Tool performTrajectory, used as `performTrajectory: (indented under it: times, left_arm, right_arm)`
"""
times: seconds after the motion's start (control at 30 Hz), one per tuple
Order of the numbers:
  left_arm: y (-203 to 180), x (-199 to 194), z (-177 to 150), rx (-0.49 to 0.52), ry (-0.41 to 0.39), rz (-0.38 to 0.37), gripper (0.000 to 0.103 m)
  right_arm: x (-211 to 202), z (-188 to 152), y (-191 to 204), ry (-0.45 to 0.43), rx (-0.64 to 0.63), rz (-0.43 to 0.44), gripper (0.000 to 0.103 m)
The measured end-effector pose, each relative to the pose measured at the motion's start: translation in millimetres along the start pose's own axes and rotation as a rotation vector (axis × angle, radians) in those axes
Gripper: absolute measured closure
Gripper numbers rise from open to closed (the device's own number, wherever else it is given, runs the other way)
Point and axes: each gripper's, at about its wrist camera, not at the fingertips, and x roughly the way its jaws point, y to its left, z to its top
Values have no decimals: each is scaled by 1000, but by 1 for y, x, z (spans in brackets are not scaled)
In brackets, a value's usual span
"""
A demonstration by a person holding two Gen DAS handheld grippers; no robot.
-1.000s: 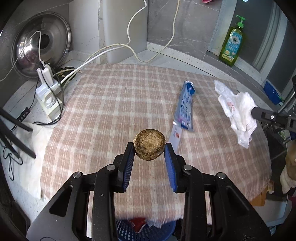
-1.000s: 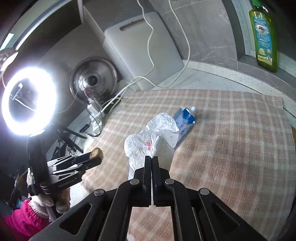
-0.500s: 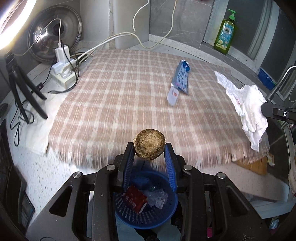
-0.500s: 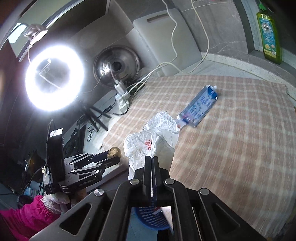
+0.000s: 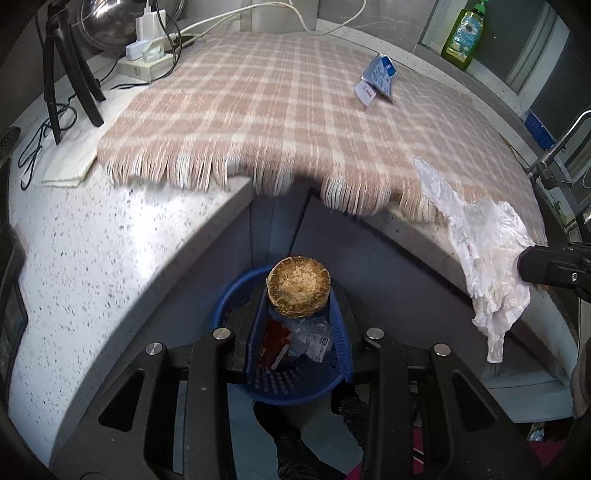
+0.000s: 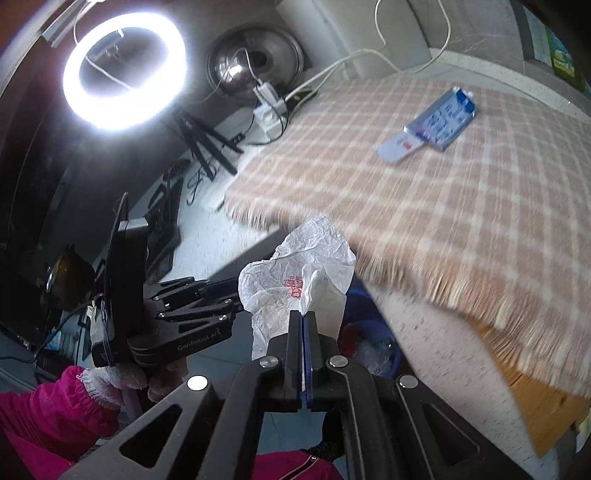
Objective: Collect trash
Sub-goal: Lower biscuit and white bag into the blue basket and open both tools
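My left gripper (image 5: 298, 295) is shut on a round brown crusty disc (image 5: 297, 285) and hangs over a blue plastic trash basket (image 5: 291, 384) on the floor below the counter edge. The basket holds a red wrapper (image 5: 275, 341) and clear packets. My right gripper (image 6: 303, 317) is shut on a crumpled white plastic bag (image 6: 295, 273), which also shows at the right of the left wrist view as the bag (image 5: 487, 251). A blue and white carton (image 5: 376, 75) lies flat on the checked cloth (image 5: 280, 110); it is the carton (image 6: 436, 122) in the right wrist view.
A speckled white counter (image 5: 110, 251) curves around the basket. A power strip with cables (image 5: 144, 55), a steel lid (image 6: 255, 62), a lit ring light (image 6: 123, 70) on a tripod and a green soap bottle (image 5: 463, 35) stand at the back. A pink sleeve (image 6: 48, 410) shows low left.
Both grippers have drawn back off the cloth and down past the counter edge. The disc now hangs over the blue basket; the bag has come along beside it. Neither grip changed.
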Motion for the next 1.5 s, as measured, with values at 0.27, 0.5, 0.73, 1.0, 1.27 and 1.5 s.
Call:
performTrajectory:
  times: [0.27, 0.5, 0.73, 1.0, 1.27, 1.5]
  left_arm:
    - [11, 27, -33, -33, 76, 7, 70]
    - [16, 53, -51, -44, 134, 29, 70]
    - [22, 75, -58, -56, 176, 48, 70]
    - [18, 101, -60, -48, 220, 72, 70]
    - [20, 111, -58, -42, 240, 95, 70]
    - [23, 112, -56, -46, 241, 101, 70]
  right_arm:
    - [35, -30, 9, 78, -24, -36, 103]
    - [68, -45, 10, 141, -49, -83, 103]
    - [97, -50, -4, 187, -37, -136, 103]
    - [124, -48, -9, 222, -56, -180, 103]
    - [135, -47, -8, 225, -60, -196, 103]
    - [139, -43, -8, 230, -66, -204, 103]
